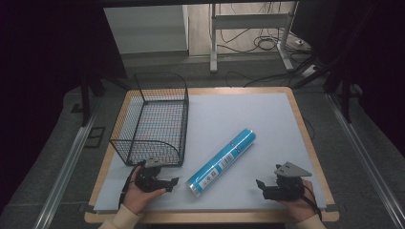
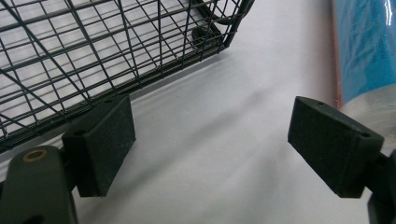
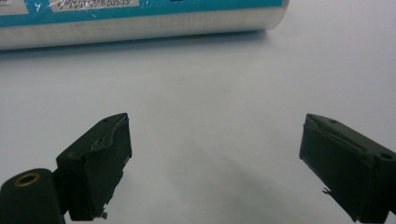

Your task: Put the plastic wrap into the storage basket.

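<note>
The blue plastic-wrapped roll [image 1: 221,162] lies diagonally, near end between both wide-open, empty tools, nearer the left tool [image 1: 173,183] than the right tool [image 1: 260,185].

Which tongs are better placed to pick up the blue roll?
Left, probably. The left tongs sit open right beside the near end of the blue roll, next to the wire basket. The right tongs, also open, stand farther off across bare table.

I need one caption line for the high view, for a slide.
Two hand-held tongs, left and right, open on either side of a blue roll, beside a black wire basket.
</note>
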Demonstrator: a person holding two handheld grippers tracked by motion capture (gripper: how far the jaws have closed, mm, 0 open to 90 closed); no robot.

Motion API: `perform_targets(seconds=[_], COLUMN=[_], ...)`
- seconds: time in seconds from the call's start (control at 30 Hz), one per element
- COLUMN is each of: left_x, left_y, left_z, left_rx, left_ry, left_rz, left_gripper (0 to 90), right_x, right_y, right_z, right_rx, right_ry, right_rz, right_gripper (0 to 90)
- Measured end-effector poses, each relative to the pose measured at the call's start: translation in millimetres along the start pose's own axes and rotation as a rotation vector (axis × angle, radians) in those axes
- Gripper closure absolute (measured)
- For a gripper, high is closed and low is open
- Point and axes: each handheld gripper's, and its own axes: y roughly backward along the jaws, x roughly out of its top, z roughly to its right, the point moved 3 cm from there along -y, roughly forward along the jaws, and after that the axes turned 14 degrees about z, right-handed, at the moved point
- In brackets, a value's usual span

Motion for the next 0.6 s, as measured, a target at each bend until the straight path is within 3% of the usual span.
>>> perform_targets(seconds=[0.6], left_x=[4.0], left_y=[3.5], left_z=[2.6], left_rx=[-0.016], left_ry=[-0.026], left_rz=[-0.006], left_gripper=[14.6], right_x=[-1.8], right_y=[-1.0], right_z=[0.5], right_rx=[-0.007], right_ry=[-0.010], right_rz=[-0.020], right_gripper=[9.9])
